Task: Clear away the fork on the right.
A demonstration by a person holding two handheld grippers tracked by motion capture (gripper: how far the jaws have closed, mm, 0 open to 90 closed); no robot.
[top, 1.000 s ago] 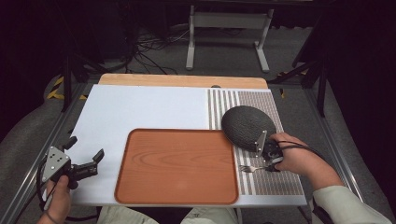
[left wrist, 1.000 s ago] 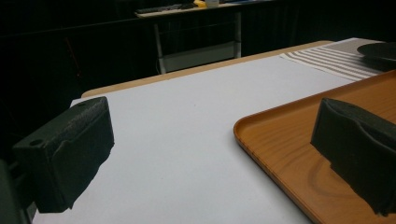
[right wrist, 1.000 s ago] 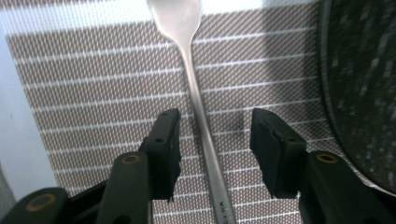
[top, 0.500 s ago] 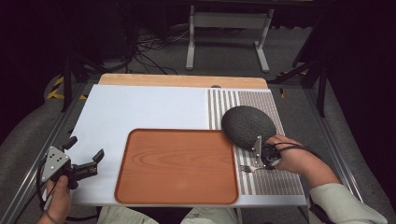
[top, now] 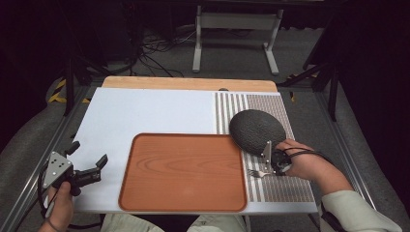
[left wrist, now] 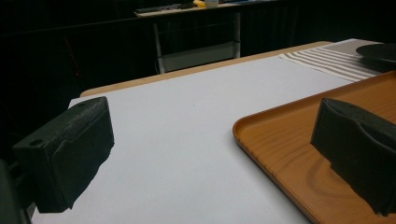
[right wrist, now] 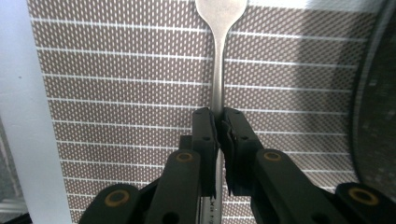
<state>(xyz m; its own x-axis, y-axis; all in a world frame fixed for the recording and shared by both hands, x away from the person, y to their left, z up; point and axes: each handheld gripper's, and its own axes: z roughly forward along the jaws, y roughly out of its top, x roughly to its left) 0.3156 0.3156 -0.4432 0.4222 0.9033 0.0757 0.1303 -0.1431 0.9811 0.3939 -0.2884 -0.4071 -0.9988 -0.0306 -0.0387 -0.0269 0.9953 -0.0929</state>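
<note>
your right gripper (right wrist: 218,122) has just been closing and now pinches the fork (right wrist: 218,60) handle, low right of the high view on the striped mat (top: 285,186). your left gripper (top: 87,170) hangs wide open, empty, lower left beside the tray (top: 183,169).

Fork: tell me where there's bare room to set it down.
The tray is bare all over. So is the white mat behind it. The striped mat is crowded, with the dark plate and the right gripper shut on the fork.
</note>
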